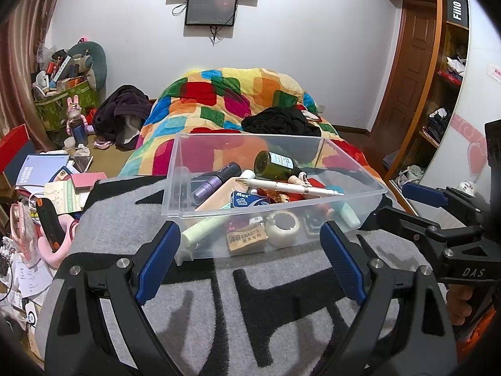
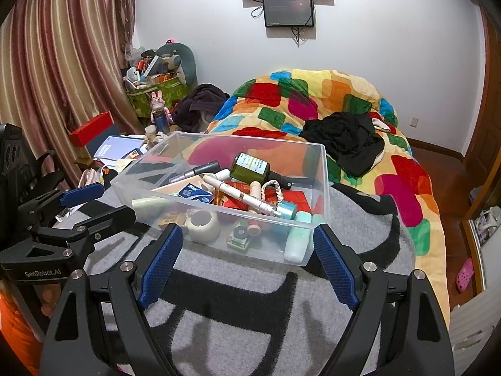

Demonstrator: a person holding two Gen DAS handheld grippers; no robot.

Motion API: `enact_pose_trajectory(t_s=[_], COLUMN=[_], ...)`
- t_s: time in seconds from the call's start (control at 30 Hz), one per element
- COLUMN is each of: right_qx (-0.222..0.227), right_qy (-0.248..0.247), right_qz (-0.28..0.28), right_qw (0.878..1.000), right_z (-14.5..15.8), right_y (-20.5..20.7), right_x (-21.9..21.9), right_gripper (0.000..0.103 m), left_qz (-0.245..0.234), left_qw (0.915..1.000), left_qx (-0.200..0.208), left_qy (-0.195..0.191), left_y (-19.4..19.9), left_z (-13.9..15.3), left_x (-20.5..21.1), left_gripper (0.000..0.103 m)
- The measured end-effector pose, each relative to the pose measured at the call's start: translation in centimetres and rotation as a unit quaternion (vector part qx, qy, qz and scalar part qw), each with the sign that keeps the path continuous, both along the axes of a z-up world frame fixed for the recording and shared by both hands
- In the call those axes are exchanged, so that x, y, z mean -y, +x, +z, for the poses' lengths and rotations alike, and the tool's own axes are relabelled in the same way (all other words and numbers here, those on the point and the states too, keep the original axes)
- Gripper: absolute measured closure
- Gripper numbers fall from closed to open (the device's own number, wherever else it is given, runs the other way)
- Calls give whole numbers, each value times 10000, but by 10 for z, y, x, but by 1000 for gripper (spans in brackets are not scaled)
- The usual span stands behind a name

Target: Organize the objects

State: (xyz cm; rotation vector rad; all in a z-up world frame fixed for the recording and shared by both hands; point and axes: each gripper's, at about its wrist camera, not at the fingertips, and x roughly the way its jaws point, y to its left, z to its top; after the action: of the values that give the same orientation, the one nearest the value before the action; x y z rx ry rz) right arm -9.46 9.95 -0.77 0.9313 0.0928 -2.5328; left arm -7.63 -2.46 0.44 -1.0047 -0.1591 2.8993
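Observation:
A clear plastic bin [image 1: 353, 169] [image 2: 319, 181] sits on a grey and black blanket [image 1: 250, 307] [image 2: 250, 313]. It holds a dark green bottle [image 1: 275, 165] [image 2: 250, 168], a white pen [image 1: 294, 187] [image 2: 241, 196], a purple tube [image 1: 216, 179], a blue Max box [image 1: 247, 199], a white tape roll [image 1: 283, 227] [image 2: 203, 225] and an eraser [image 1: 247, 238]. My left gripper [image 1: 250, 247] is open and empty just in front of the bin. My right gripper [image 2: 247, 250] is open and empty, also in front of the bin.
A colourful quilt [image 1: 225, 100] [image 2: 313, 100] with black clothes [image 1: 281, 122] [image 2: 347, 141] lies behind the bin. Books and clutter [image 1: 43, 175] [image 2: 119, 147] crowd the left side. A wooden wardrobe [image 1: 438, 78] stands right.

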Motion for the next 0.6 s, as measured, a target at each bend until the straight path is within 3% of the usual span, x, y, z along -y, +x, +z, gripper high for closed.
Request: enact_pose_trajectory(t_s=[0.6], right_qx=[61], right_qy=[-29], right_qz=[22], right_qw=[10000], right_z=[-1], right_y=[0], right_x=[2], right_gripper=[20], left_qz=[-42], left_qw=[9999], left_qx=[-5], left_qy=[114], left_y=[1], left_z=[1], left_x=[1], left_gripper=[12])
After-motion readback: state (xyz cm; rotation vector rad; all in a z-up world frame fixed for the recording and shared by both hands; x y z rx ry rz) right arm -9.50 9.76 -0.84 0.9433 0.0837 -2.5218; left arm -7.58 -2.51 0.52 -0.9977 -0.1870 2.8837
